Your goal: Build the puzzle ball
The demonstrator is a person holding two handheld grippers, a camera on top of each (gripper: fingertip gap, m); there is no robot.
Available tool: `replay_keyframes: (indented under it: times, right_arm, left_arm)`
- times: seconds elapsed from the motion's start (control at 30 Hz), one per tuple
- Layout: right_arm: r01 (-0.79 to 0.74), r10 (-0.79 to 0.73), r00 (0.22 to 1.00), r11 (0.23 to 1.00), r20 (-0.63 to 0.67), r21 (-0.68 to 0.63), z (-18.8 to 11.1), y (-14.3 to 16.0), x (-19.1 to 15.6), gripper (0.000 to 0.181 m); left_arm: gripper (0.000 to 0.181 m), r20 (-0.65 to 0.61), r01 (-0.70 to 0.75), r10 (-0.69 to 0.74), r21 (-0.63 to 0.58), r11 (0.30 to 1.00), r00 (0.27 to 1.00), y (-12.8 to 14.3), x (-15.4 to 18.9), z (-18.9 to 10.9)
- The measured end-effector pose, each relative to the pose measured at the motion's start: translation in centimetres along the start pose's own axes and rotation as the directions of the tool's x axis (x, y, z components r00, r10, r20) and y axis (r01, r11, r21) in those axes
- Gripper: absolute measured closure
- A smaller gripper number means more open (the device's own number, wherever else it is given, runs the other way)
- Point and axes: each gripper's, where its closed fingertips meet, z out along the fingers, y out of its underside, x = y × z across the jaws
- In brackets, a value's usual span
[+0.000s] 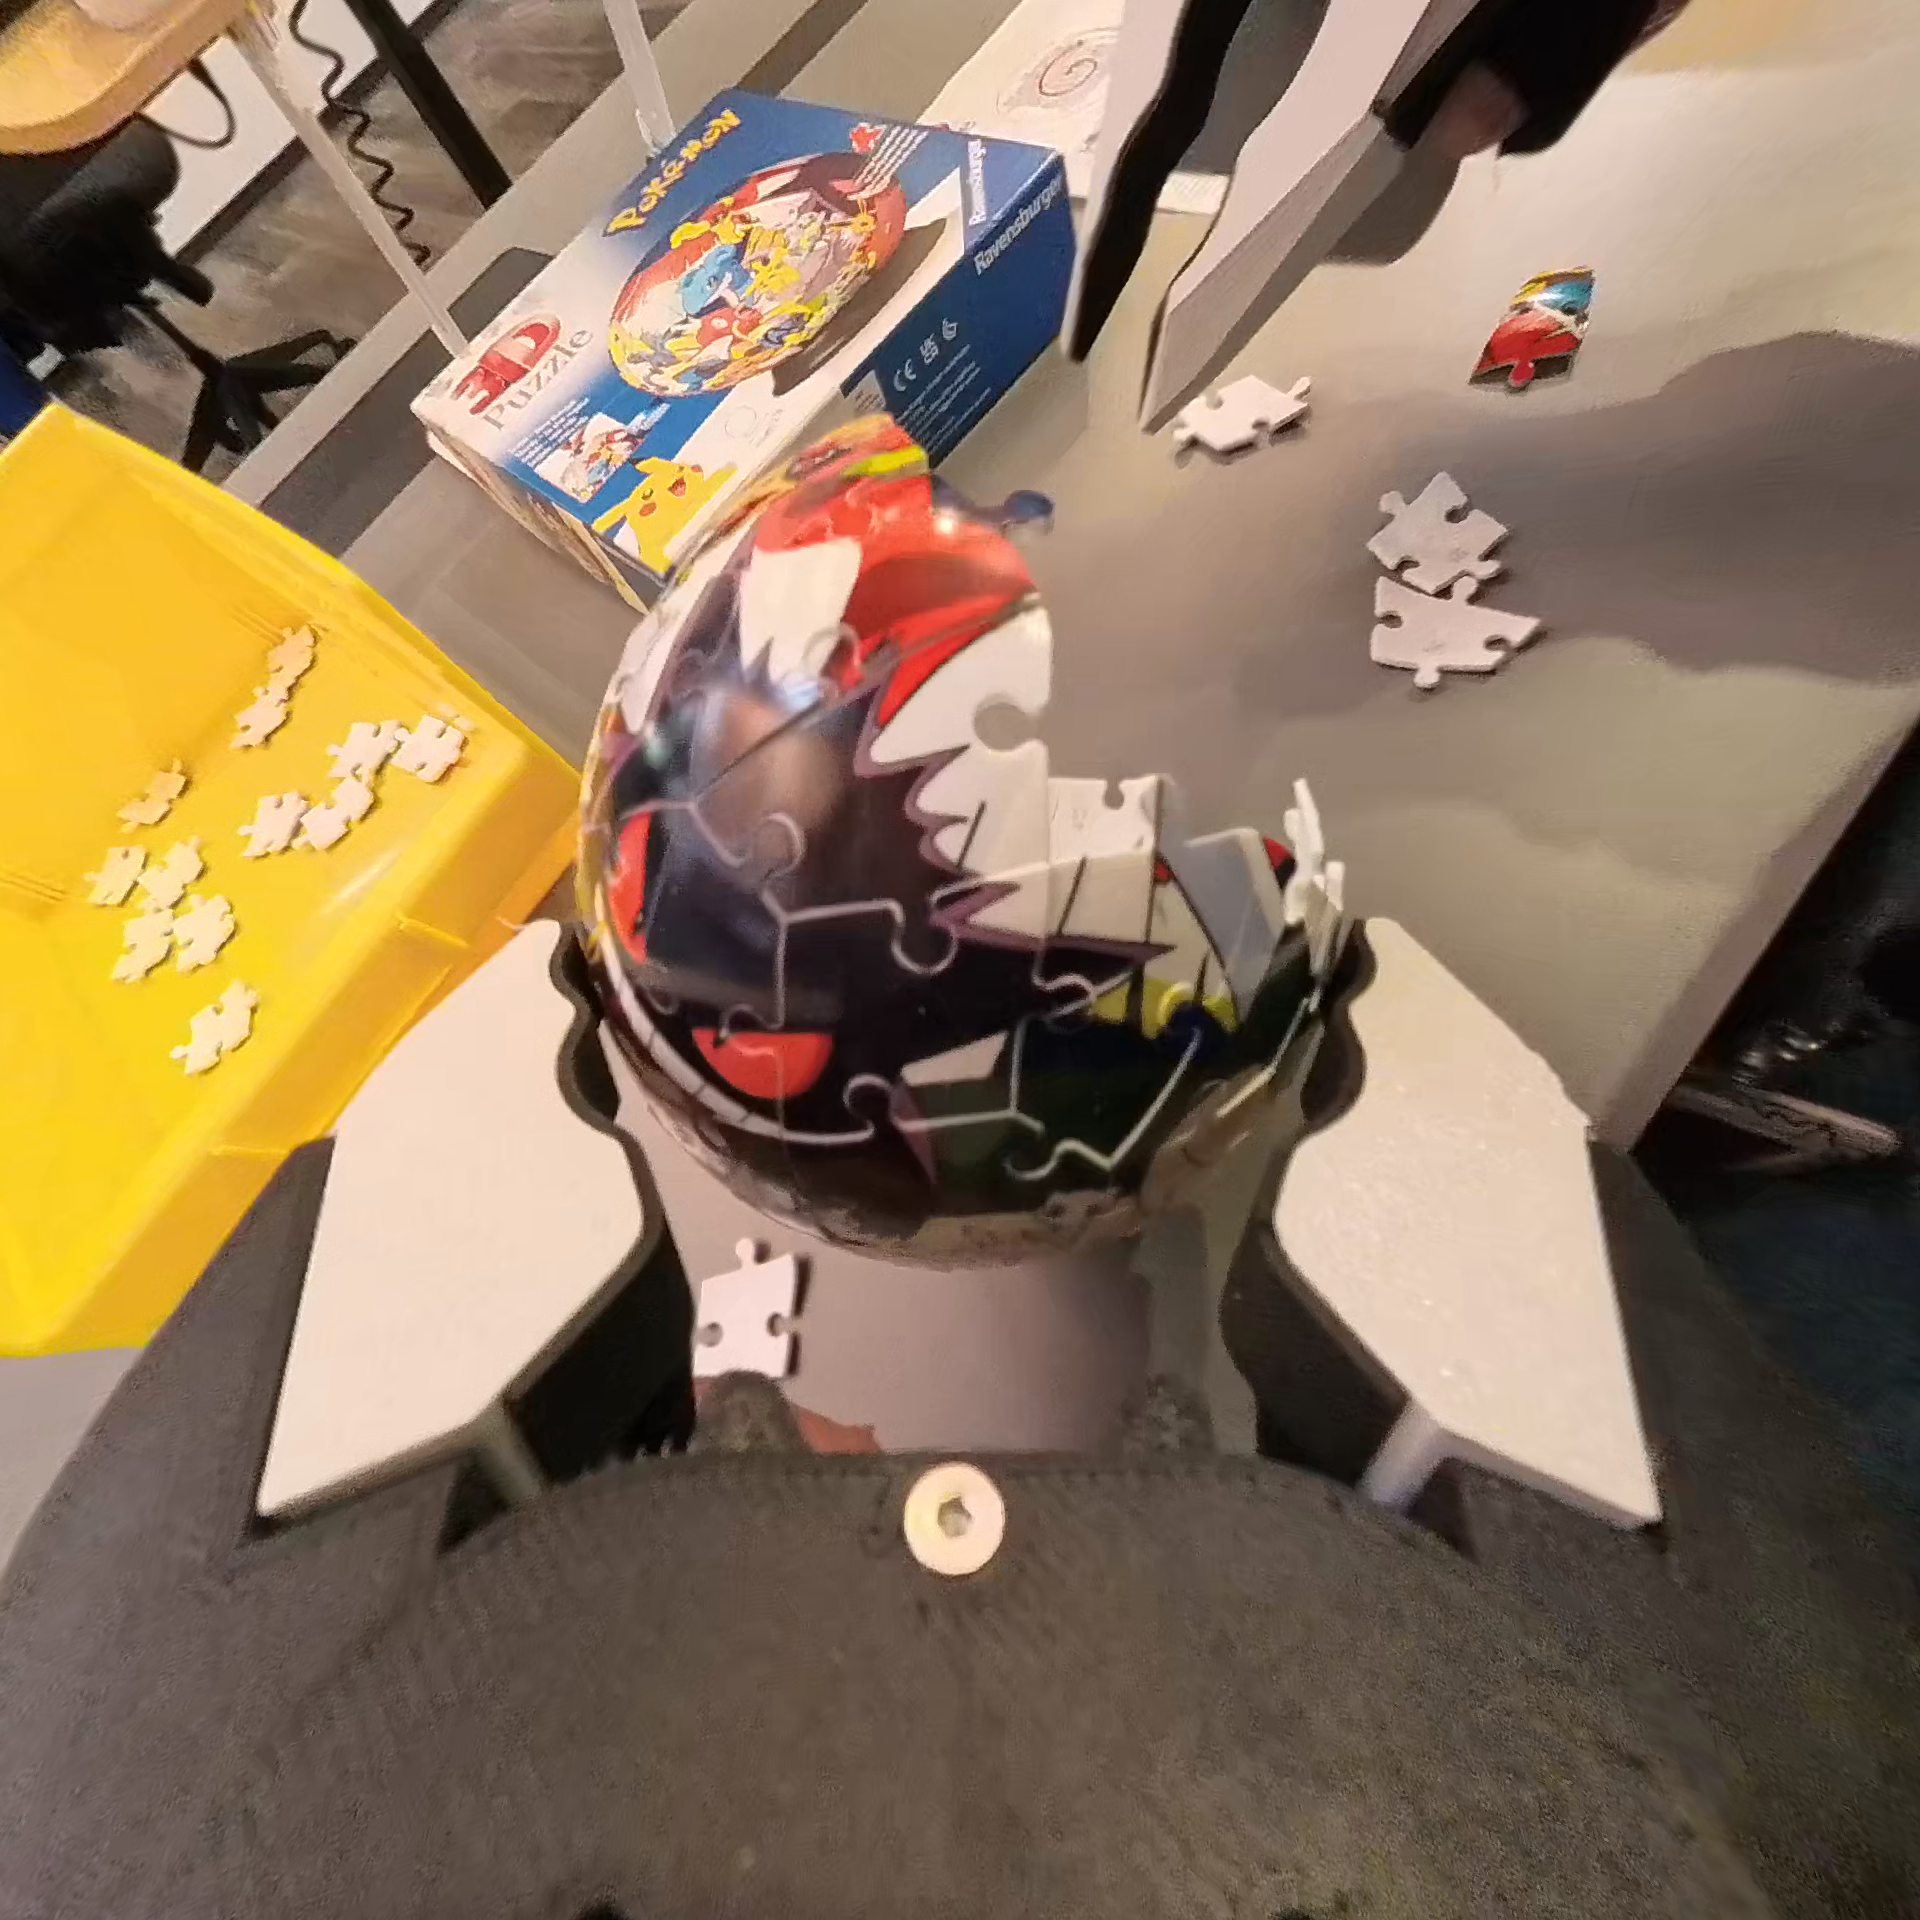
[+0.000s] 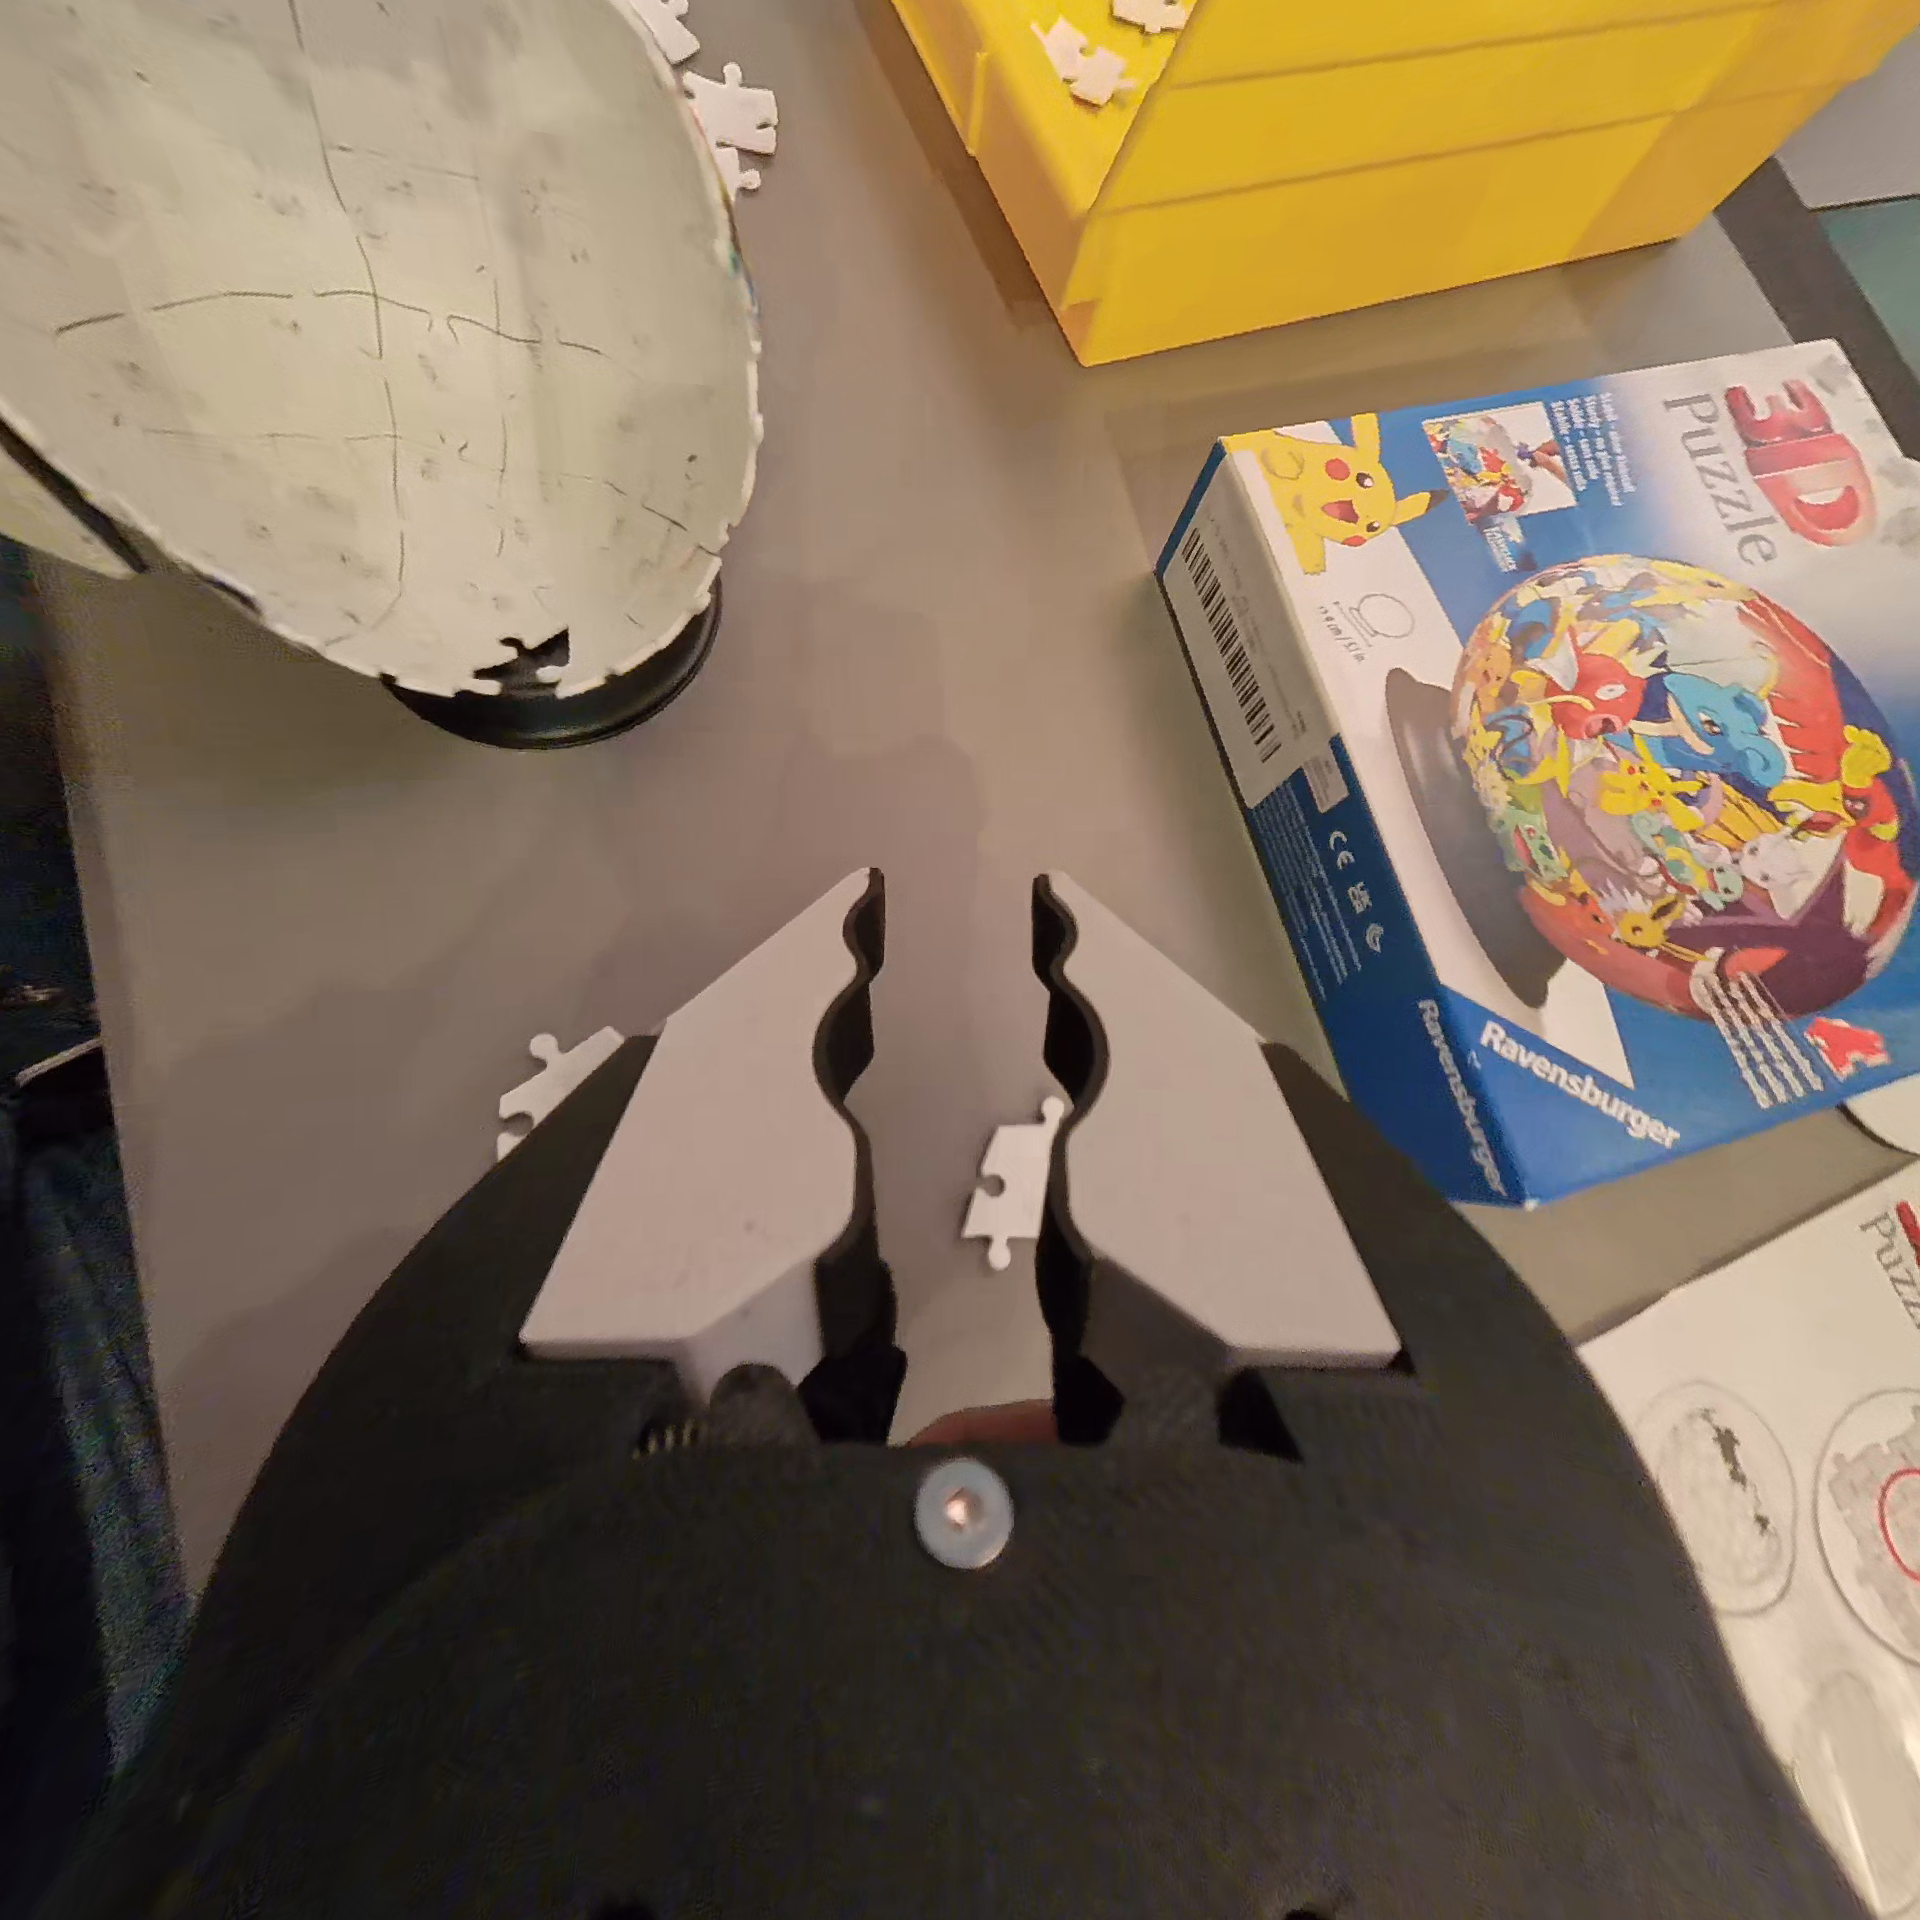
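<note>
Grey left gripper (image 1: pixel 961 997) clasps puzzle ball (image 1: pixel 894 883); right gripper (image 2: pixel 958 894) parted, empty

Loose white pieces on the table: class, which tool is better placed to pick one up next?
Right. The right tool is open and empty over a piece; the left tool grips the ball.

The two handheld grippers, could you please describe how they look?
Both match: the left gripper and the right gripper each have a textured black body with a round silver screw at its centre. The jaws are pale grey, angular wedges tapering forward, lined with wavy black inner pads. No cables or sleeves show.
</note>
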Motion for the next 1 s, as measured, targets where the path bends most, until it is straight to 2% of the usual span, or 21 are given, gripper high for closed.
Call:
replay_keyframes:
  times: [0.27,0.47,0.7,1.0]
  right_arm:
    - [0.005,-0.003,0.999,0.999,-0.045,0.04,-3.2,0.2,-1.7,0.154]
    - [-0.01,0.012,0.999,0.999,-0.043,0.043,-4.5,1.7,-3.7,0.154]
    - [-0.036,0.039,0.997,0.999,-0.071,0.041,-7.0,4.1,-8.1,0.153]
    - [-0.033,0.037,0.994,0.999,-0.101,0.037,-10.2,5.7,-13.4,0.154]
  left_arm:
    - [0.052,-0.01,0.027,-0.027,0.026,0.999,1.0,-0.6,0.4,0.2]
    - [0.053,0.019,-0.025,0.025,0.011,1.0,1.0,-0.8,0.8,0.4]
    - [0.052,0.032,-0.049,0.048,0.018,0.999,0.998,-0.6,1.4,0.0]
    - [0.053,0.052,-0.089,0.088,0.017,0.996,0.995,-0.4,2.6,-0.8]
